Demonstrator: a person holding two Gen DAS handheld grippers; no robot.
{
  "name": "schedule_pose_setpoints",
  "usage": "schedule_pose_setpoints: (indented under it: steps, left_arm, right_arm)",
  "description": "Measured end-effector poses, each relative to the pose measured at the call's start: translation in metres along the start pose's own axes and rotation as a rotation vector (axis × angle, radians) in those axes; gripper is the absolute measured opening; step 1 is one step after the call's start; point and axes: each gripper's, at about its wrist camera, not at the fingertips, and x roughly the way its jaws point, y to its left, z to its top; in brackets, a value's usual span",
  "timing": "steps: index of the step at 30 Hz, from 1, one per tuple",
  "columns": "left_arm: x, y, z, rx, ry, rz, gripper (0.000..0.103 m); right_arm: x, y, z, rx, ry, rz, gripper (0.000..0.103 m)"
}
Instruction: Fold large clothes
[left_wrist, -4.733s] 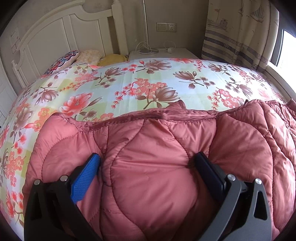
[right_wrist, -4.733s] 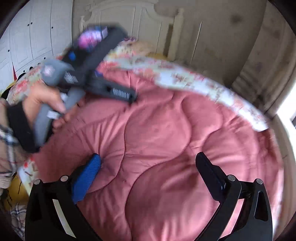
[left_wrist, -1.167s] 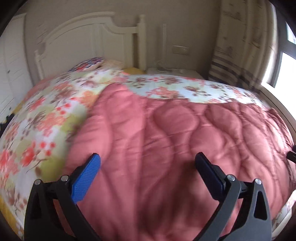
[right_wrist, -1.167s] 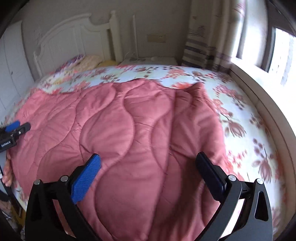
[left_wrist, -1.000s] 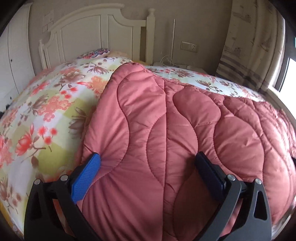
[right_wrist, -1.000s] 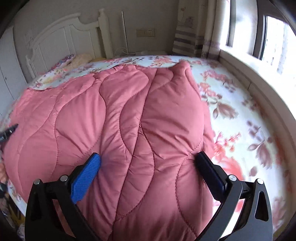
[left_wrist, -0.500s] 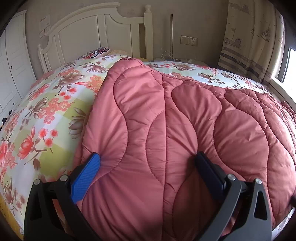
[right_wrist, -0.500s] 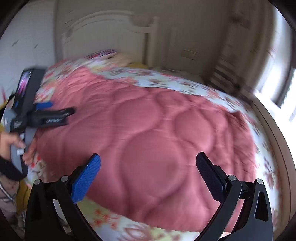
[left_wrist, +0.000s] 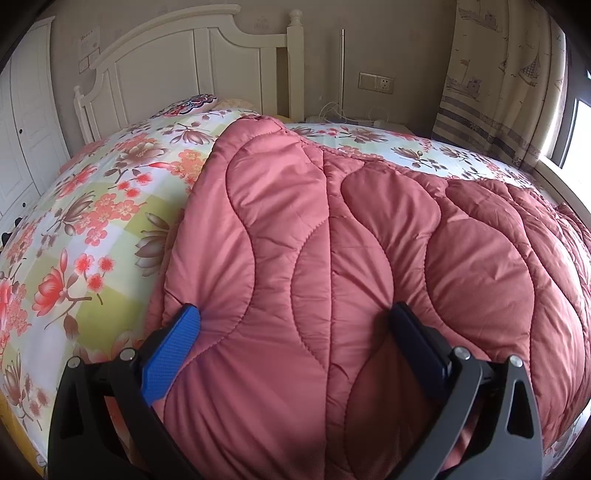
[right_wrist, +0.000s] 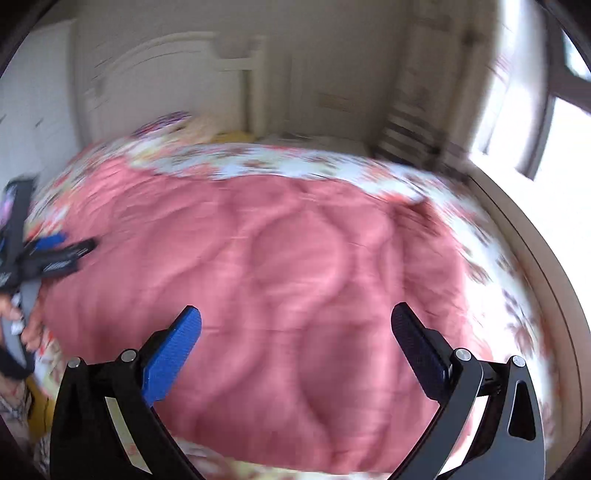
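Both tools share one build: the left gripper (left_wrist: 295, 332) and the right gripper (right_wrist: 295, 332) each carry two black angular fingers with triangular cut-outs and round silver screw heads at the joints. One finger wears a bright blue textured pad (left_wrist: 171, 350), the other a dark pad (left_wrist: 417, 349). Seen from the right wrist view, the left hand (right_wrist: 22, 325) shows bare skin beside a black wrist strap, blurred.

Quilted coat (left_wrist: 332, 258): soft cloth w/ slight sheen. Bedsheet (left_wrist: 92, 229): matt floral cloth. Headboard (left_wrist: 184, 62): smooth painted wood.
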Motion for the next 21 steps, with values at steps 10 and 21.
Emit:
schedule_pose_setpoints:
  steps: [10,21]
  left_arm:
    - [-0.057,-0.011,0.005,-0.02,-0.099,-0.084,0.101]
    - [-0.043,-0.121,-0.042,0.272,-0.052,-0.206,0.101]
  right_arm:
    - [0.037,-0.039,-0.019,0.092,0.105,-0.049,0.099]
    - [0.038,-0.046,-0.022,0.104,0.097,-0.024,0.099]
